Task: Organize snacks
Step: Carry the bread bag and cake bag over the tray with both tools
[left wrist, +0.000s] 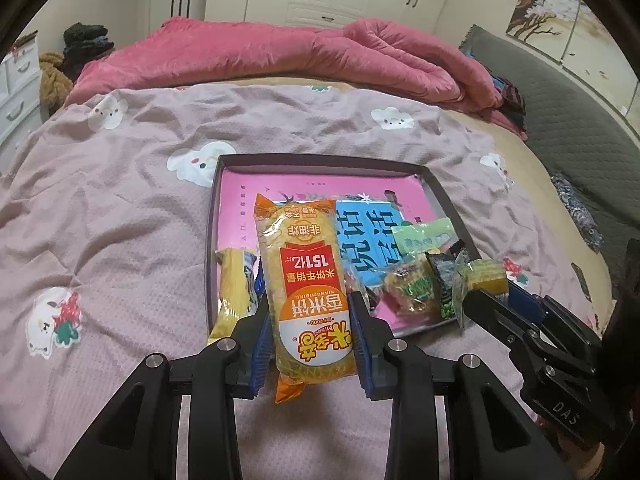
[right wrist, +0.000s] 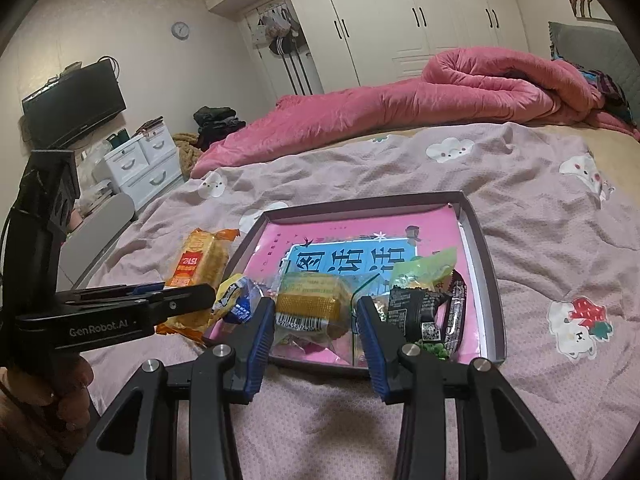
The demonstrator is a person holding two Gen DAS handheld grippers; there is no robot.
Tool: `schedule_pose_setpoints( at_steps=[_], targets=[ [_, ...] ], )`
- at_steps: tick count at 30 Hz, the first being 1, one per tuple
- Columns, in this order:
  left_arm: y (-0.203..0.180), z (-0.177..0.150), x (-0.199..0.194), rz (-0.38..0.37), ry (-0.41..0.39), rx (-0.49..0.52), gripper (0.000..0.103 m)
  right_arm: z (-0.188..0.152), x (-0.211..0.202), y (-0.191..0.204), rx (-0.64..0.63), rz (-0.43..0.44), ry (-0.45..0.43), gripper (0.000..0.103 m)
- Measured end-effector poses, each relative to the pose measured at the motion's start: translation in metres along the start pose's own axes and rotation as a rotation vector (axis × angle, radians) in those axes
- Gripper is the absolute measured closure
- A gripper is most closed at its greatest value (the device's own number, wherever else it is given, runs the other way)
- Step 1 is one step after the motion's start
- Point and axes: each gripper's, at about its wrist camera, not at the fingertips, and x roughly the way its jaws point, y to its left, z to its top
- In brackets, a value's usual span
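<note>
My left gripper (left wrist: 310, 320) is shut on an orange rice-cracker pack (left wrist: 306, 280) and holds it over the near left edge of a dark-rimmed box lid (left wrist: 320, 159) with a pink and blue picture inside. The pack also shows in the right wrist view (right wrist: 200, 268). My right gripper (right wrist: 316, 316) is shut on a clear packet with a yellow-brown cake (right wrist: 310, 304) above the lid's near edge (right wrist: 486, 268). That packet also shows in the left wrist view (left wrist: 482, 280). In the lid lie a yellow packet (left wrist: 234, 284), a green packet (right wrist: 424, 270) and black packets (right wrist: 420, 312).
The lid sits on a pale purple bedspread (left wrist: 120, 216) with cartoon prints. A rolled pink quilt (left wrist: 300, 56) lies at the far side. White drawers (right wrist: 144, 164) and a TV (right wrist: 76, 104) stand to the left; wardrobes (right wrist: 400, 12) are behind.
</note>
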Motion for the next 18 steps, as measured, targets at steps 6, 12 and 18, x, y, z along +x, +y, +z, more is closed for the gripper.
schedule_pose_setpoints(
  at_steps=[6, 12, 18],
  targets=[
    [0.006, 0.003, 0.014, 0.01, 0.015, -0.012, 0.067, 0.001, 0.009, -0.003, 0.01, -0.007, 0.009, 0.061],
    [0.008, 0.002, 0.027, 0.011, 0.036, -0.014, 0.067, 0.0, 0.02, -0.004, 0.014, -0.011, 0.031, 0.061],
    [0.009, 0.001, 0.037, 0.012, 0.053, -0.019, 0.067, -0.002, 0.031, -0.003, 0.004, -0.01, 0.054, 0.061]
  ],
)
